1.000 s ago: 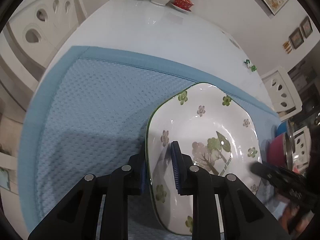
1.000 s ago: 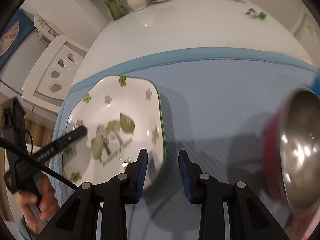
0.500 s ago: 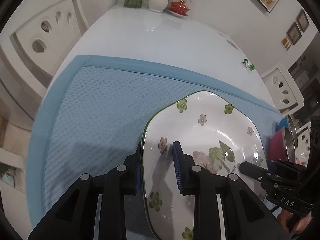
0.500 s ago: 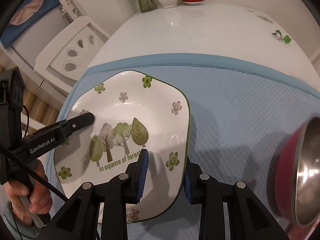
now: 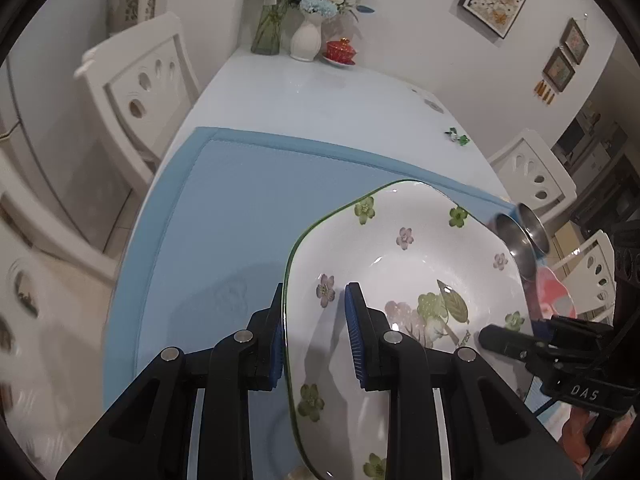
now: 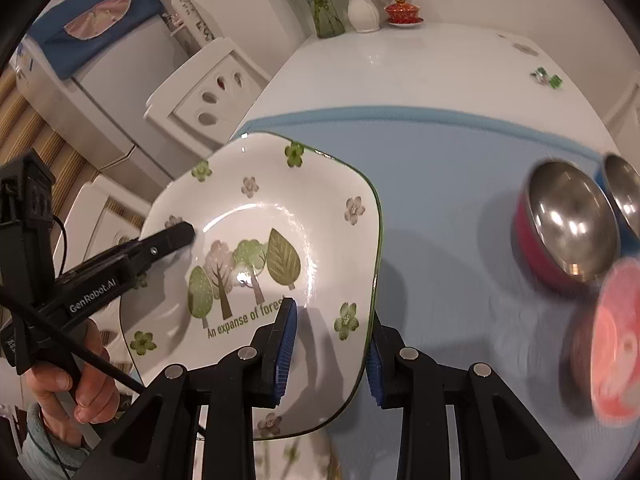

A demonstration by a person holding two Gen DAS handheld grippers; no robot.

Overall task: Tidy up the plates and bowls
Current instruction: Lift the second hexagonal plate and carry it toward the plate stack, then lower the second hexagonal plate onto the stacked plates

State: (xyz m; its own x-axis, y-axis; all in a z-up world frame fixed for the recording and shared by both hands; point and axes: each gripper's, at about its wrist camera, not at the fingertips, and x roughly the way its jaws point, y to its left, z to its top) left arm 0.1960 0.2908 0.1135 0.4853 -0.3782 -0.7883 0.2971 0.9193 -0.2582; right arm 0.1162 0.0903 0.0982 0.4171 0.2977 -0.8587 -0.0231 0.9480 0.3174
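Left wrist view: the left gripper (image 5: 314,332) pinches the plate's (image 5: 404,280) left rim above the blue mat (image 5: 240,208).

Right wrist view: the right gripper (image 6: 332,344) pinches its right rim; the red bowl (image 6: 568,220) sits empty nearby.

The plate (image 6: 256,248) carries printed words under its painted trees, toward six o'clock in the right wrist view: "An expanse of fores", the ending hidden behind a blue pad. The left gripper (image 6: 132,252), at nine o'clock, reads "GenRobot.AI". In the left wrist view, the right gripper (image 5: 560,360), at four o'clock, reads "DAS".
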